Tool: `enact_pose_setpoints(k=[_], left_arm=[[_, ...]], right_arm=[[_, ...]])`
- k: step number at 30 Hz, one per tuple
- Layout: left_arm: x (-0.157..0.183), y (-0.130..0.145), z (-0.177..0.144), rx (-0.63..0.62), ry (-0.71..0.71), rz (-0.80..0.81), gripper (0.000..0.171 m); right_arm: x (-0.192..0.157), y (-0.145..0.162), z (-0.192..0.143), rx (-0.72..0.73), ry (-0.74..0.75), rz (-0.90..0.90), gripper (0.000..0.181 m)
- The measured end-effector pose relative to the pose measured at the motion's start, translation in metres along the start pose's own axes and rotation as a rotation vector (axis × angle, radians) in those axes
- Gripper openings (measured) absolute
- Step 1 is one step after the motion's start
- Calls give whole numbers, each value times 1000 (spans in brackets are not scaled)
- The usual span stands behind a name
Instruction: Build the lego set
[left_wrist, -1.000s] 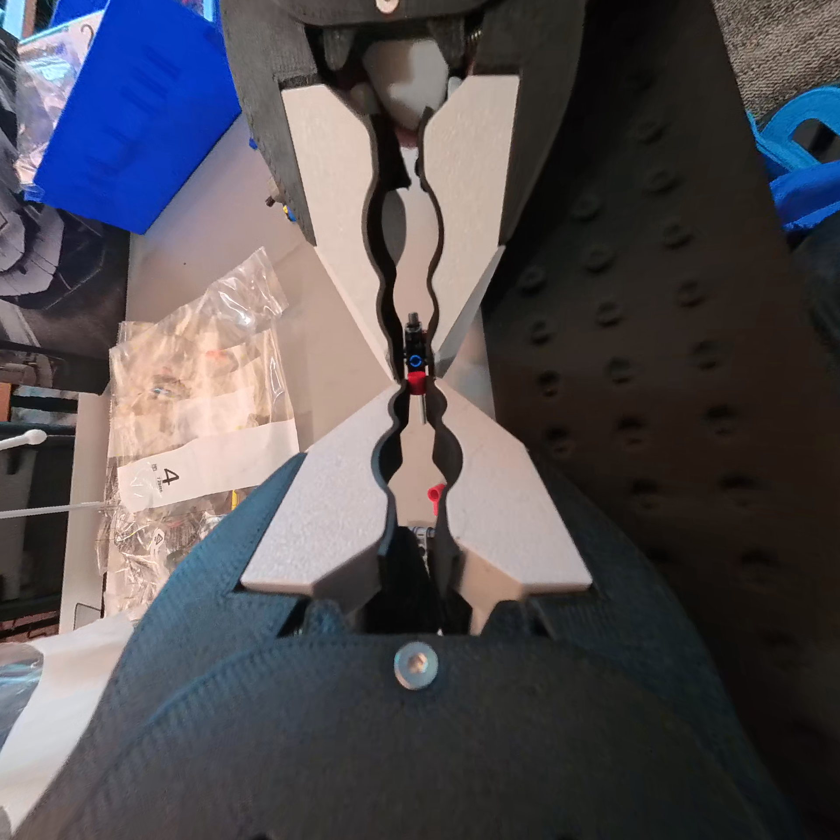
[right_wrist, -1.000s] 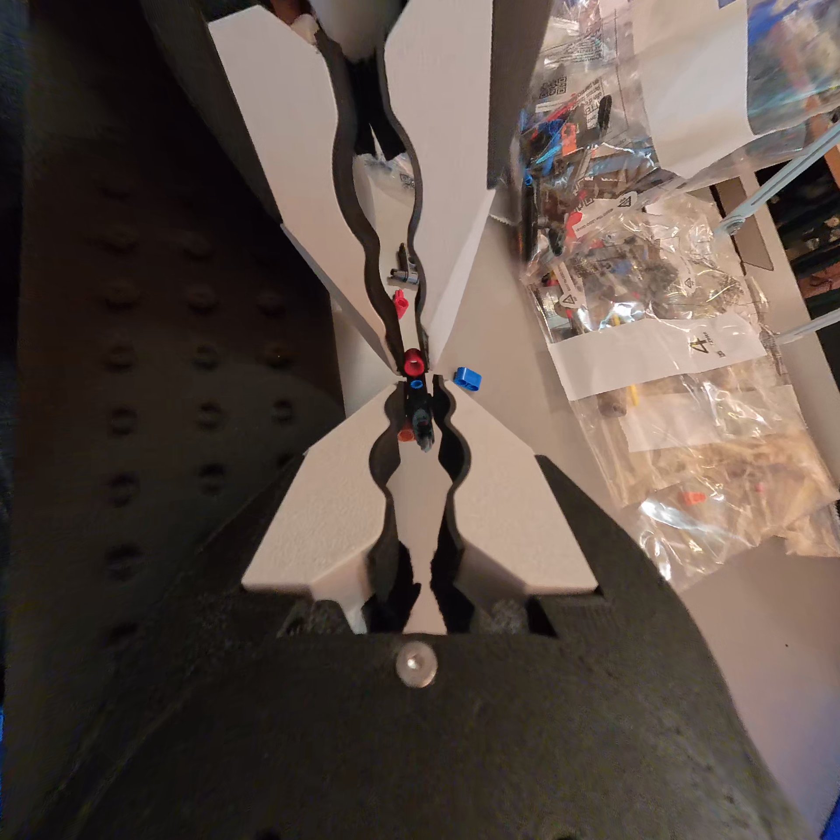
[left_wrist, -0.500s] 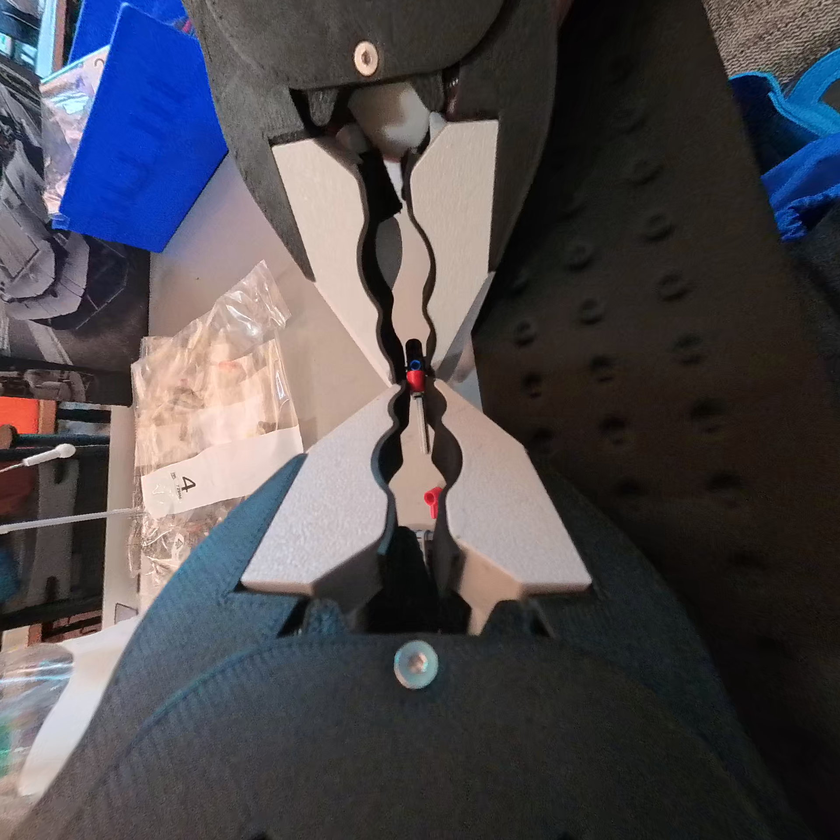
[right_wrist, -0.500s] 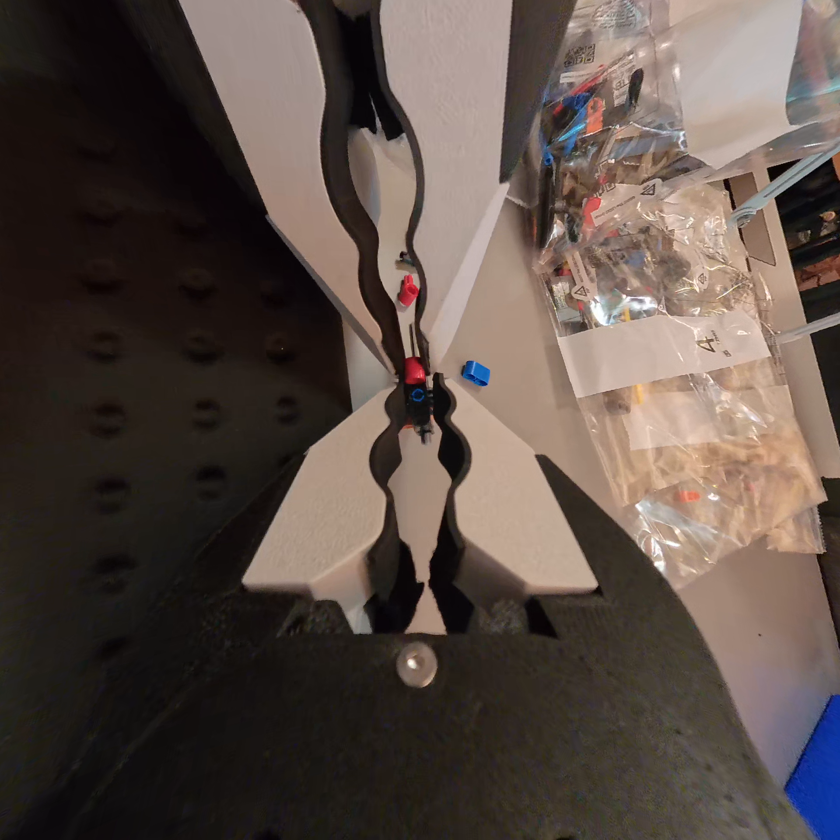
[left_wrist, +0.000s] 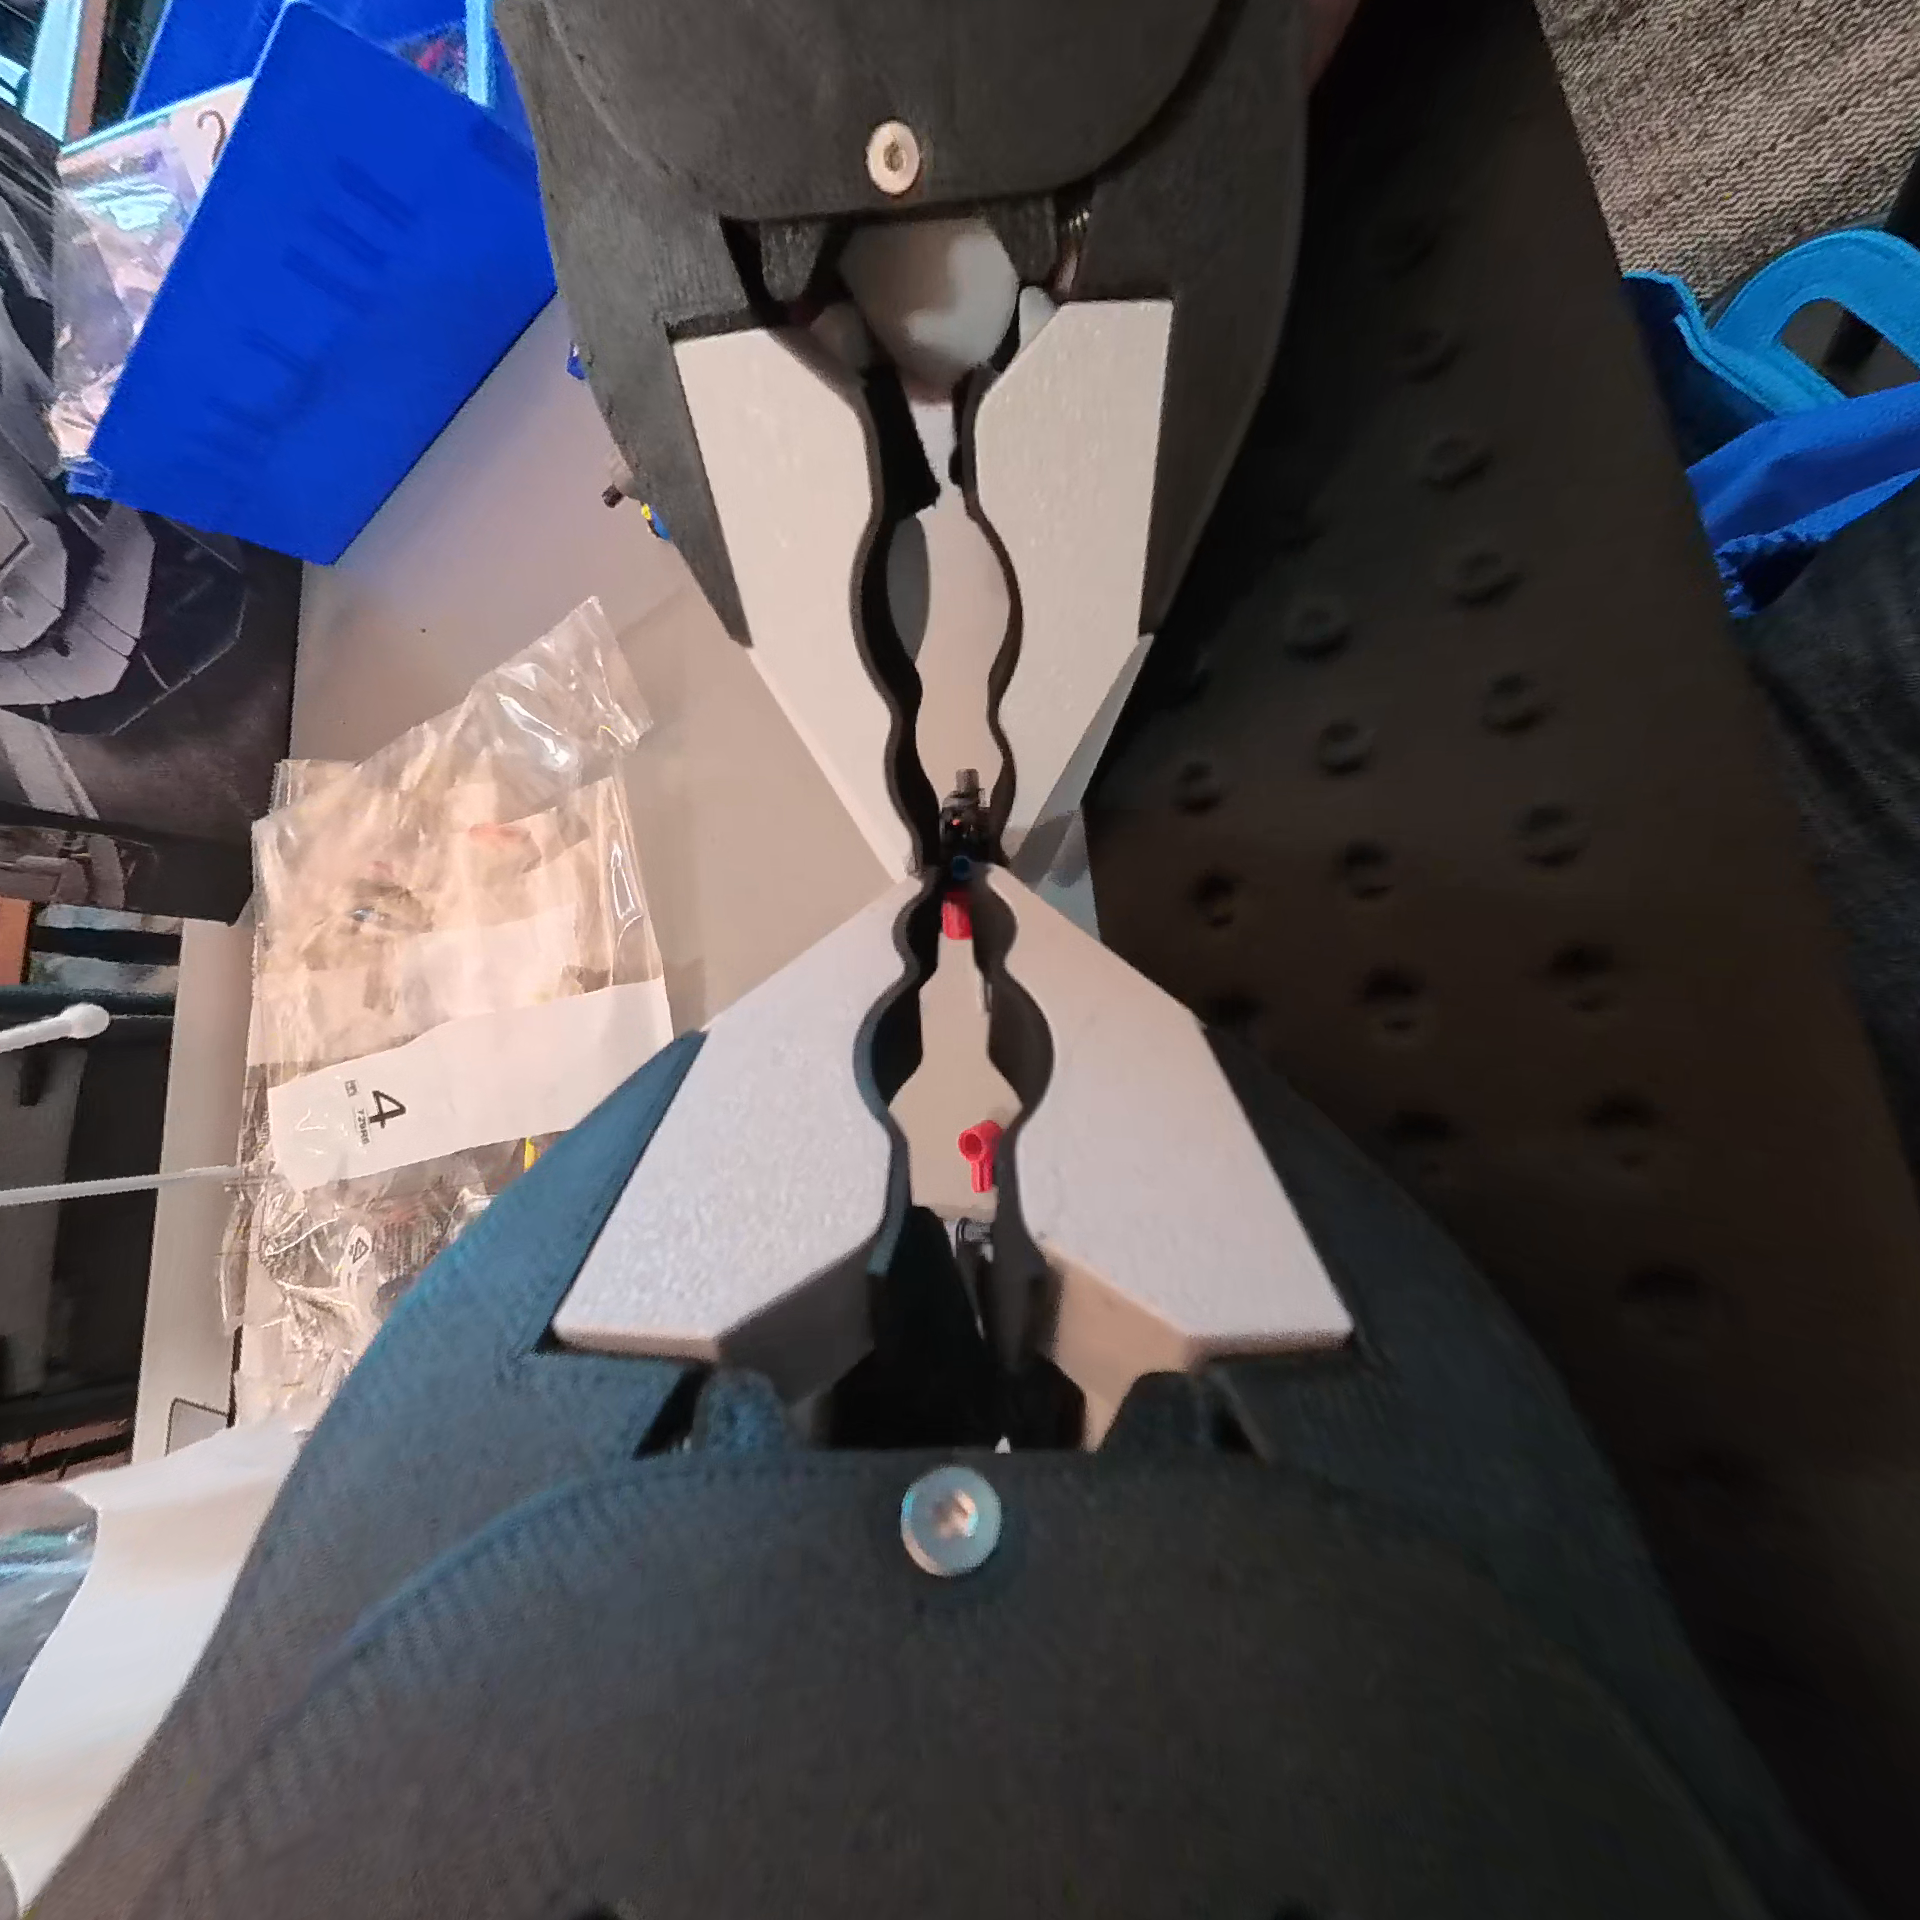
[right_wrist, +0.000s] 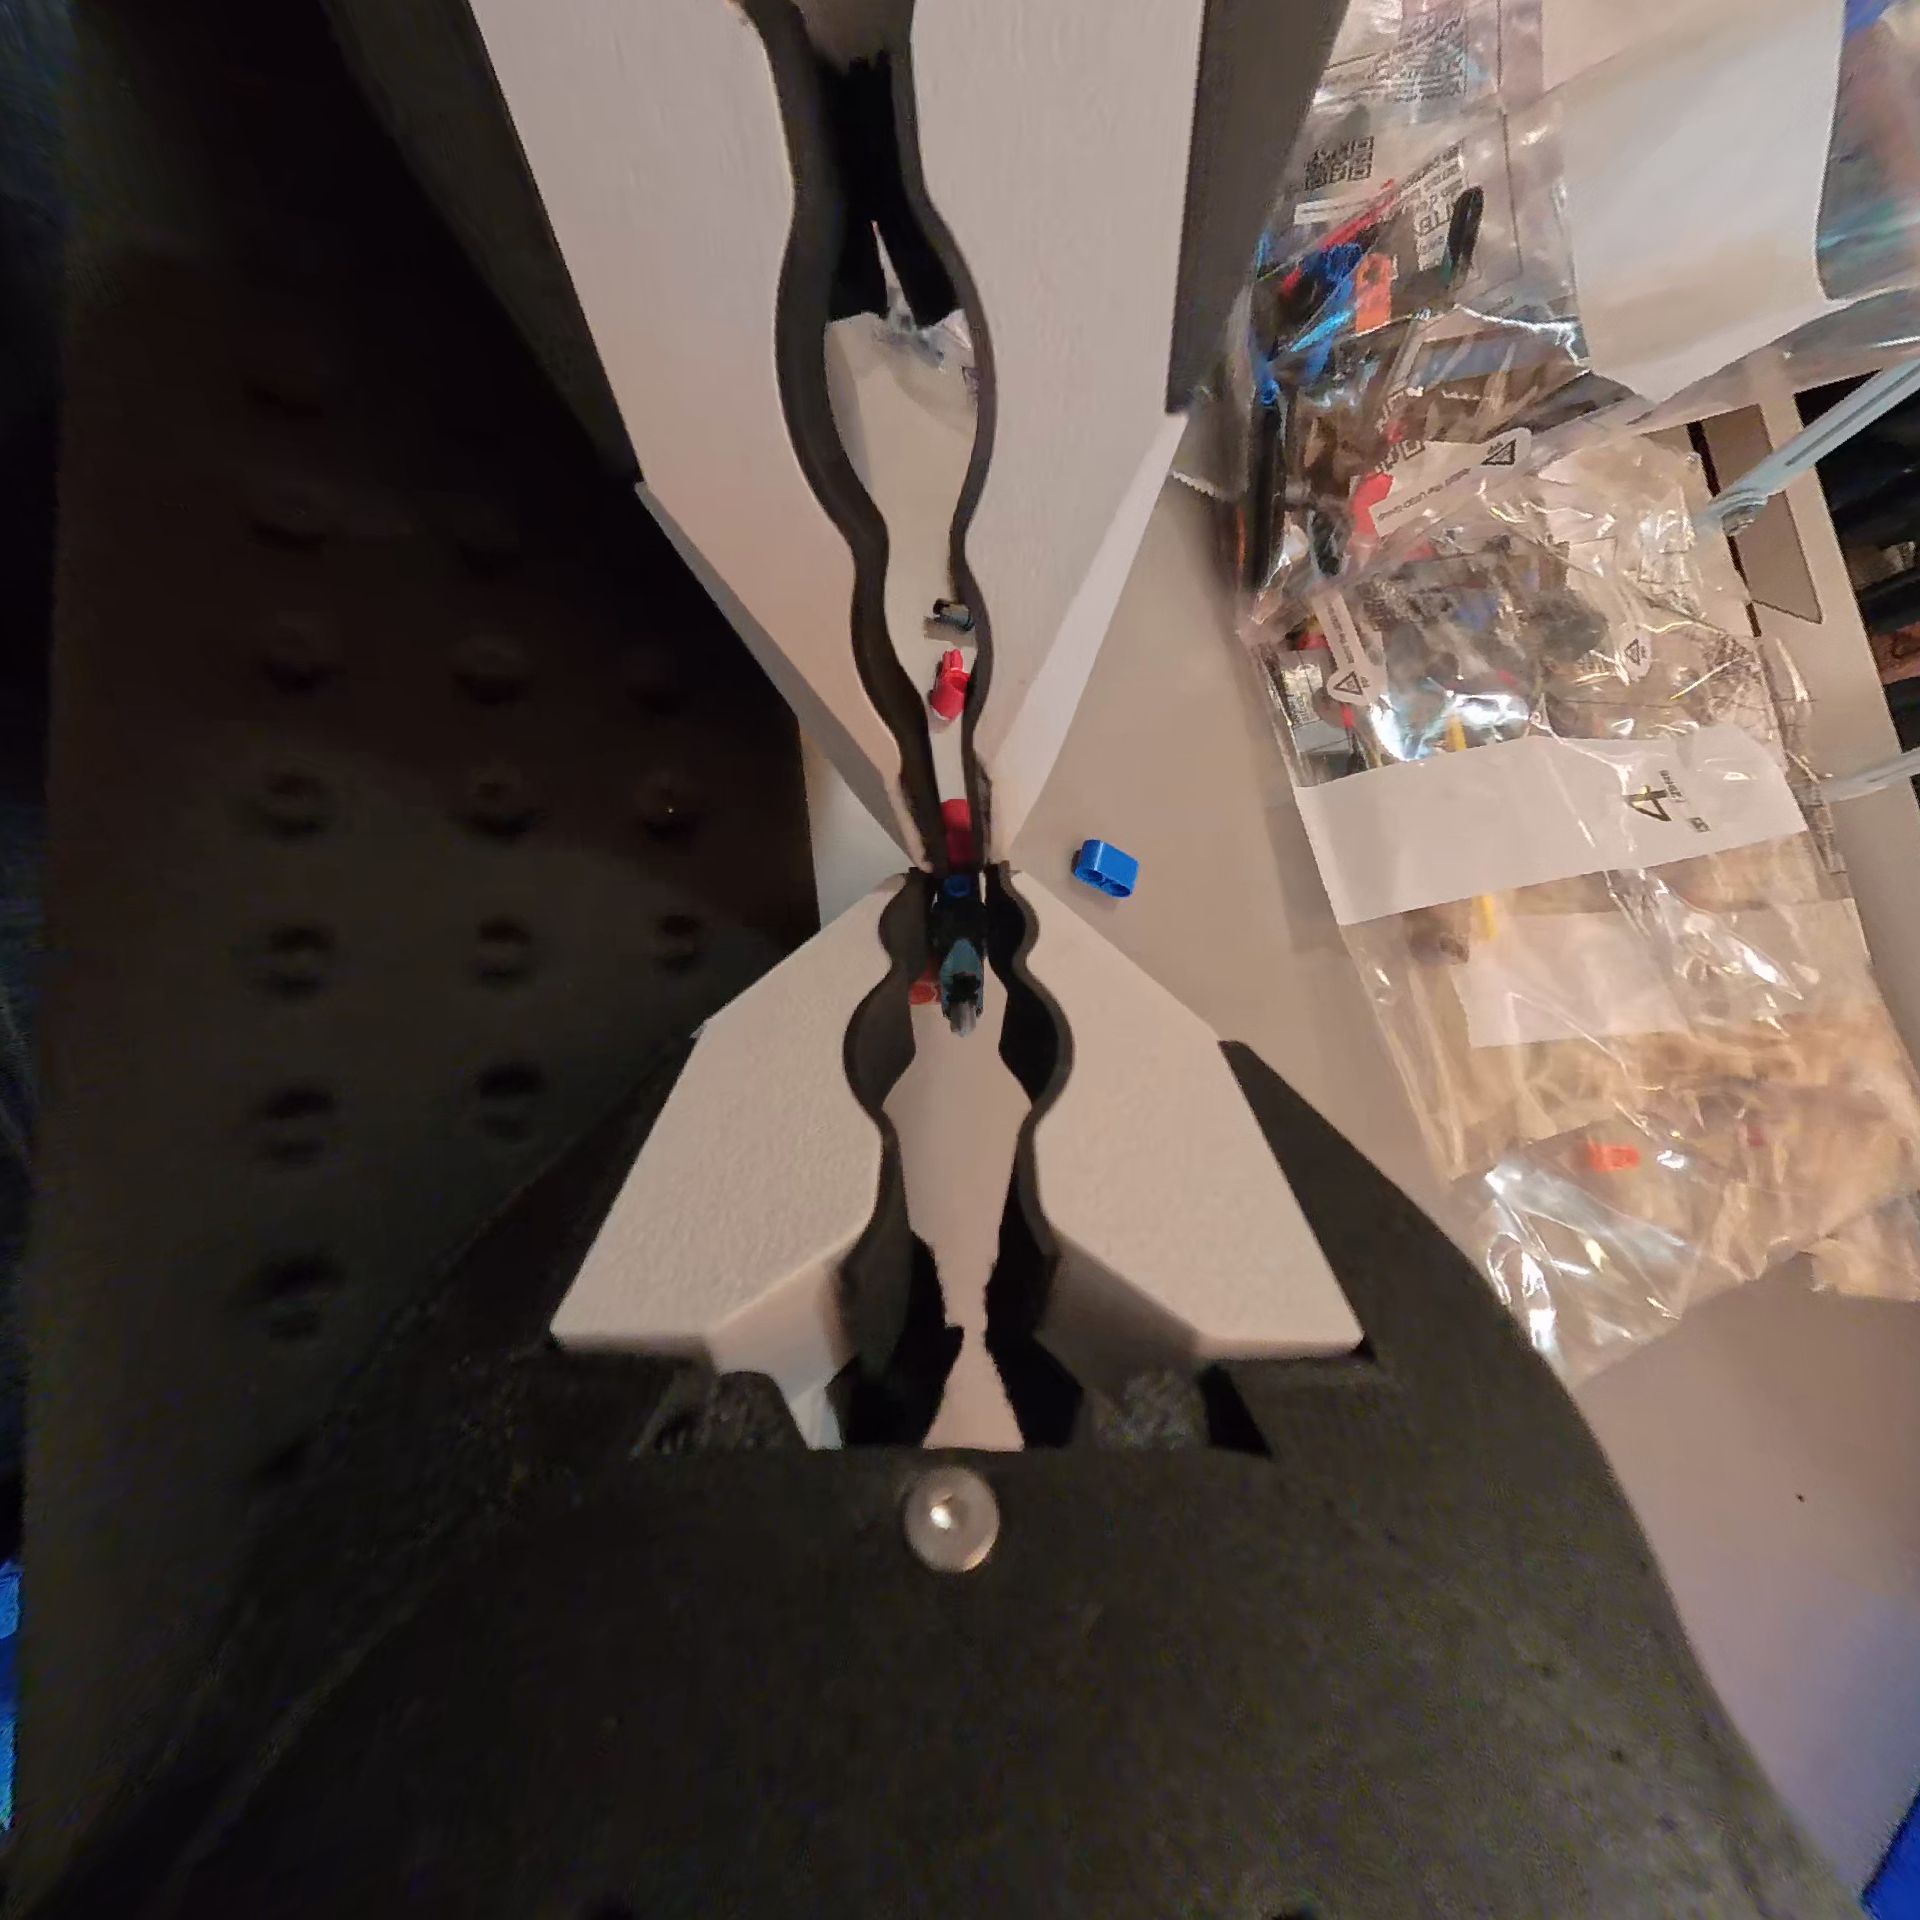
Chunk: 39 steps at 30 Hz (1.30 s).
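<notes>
My two grippers meet tip to tip above a white table (right_wrist: 1174, 665). My left gripper (left_wrist: 956, 896) is shut on a small red piece (left_wrist: 954, 920) with a thin dark axle behind it. My right gripper (right_wrist: 956, 883) is shut on a small black and blue assembly (right_wrist: 958, 951) whose blue pin end points at the red piece (right_wrist: 956, 831). In the left wrist view the assembly (left_wrist: 962, 821) sits between the right gripper's fingers at the top. The join between the two parts is hidden by the fingertips.
Loose on the table lie a blue piece (right_wrist: 1107, 865), a red piece (right_wrist: 945, 691) and a small black piece (right_wrist: 951, 618). Clear bags of parts (right_wrist: 1507, 727) lie to the right. A blue bin (left_wrist: 312, 291) stands behind more bags (left_wrist: 447, 935). A dark dimpled panel (left_wrist: 1507, 831) flanks the grippers. The tips of both grippers are at nearly the same place.
The grippers have stayed tip to tip. The red piece now sits a little farther back between my left fingers, and more of the black assembly shows than half a second ago.
</notes>
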<state>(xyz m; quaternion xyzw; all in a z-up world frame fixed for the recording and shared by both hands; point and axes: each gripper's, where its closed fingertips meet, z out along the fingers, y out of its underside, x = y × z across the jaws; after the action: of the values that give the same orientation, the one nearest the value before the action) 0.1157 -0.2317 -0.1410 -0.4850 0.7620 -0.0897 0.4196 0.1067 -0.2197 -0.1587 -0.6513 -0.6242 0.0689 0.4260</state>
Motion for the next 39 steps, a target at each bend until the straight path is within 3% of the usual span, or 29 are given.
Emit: enact_pose_setpoints(k=[4, 10, 21, 25, 29, 39], left_arm=[[-3, 5, -2, -14, 5, -23, 20], [2, 3, 2, -17, 13, 2, 7], [1, 3, 2, -20, 12, -11, 6], [3, 6, 4, -8, 41, -43, 16], [1, 8, 5, -24, 24, -34, 7], [0, 6, 4, -26, -30, 12, 6]], right_arm=[[0, 0, 0, 1, -2, 6, 9], [0, 2, 1, -11, -3, 0, 9], [0, 3, 2, -18, 6, -4, 9], [1, 2, 0, -8, 6, 7, 8], [1, 2, 0, -9, 5, 3, 8], [2, 3, 3, -21, 20, -8, 9]])
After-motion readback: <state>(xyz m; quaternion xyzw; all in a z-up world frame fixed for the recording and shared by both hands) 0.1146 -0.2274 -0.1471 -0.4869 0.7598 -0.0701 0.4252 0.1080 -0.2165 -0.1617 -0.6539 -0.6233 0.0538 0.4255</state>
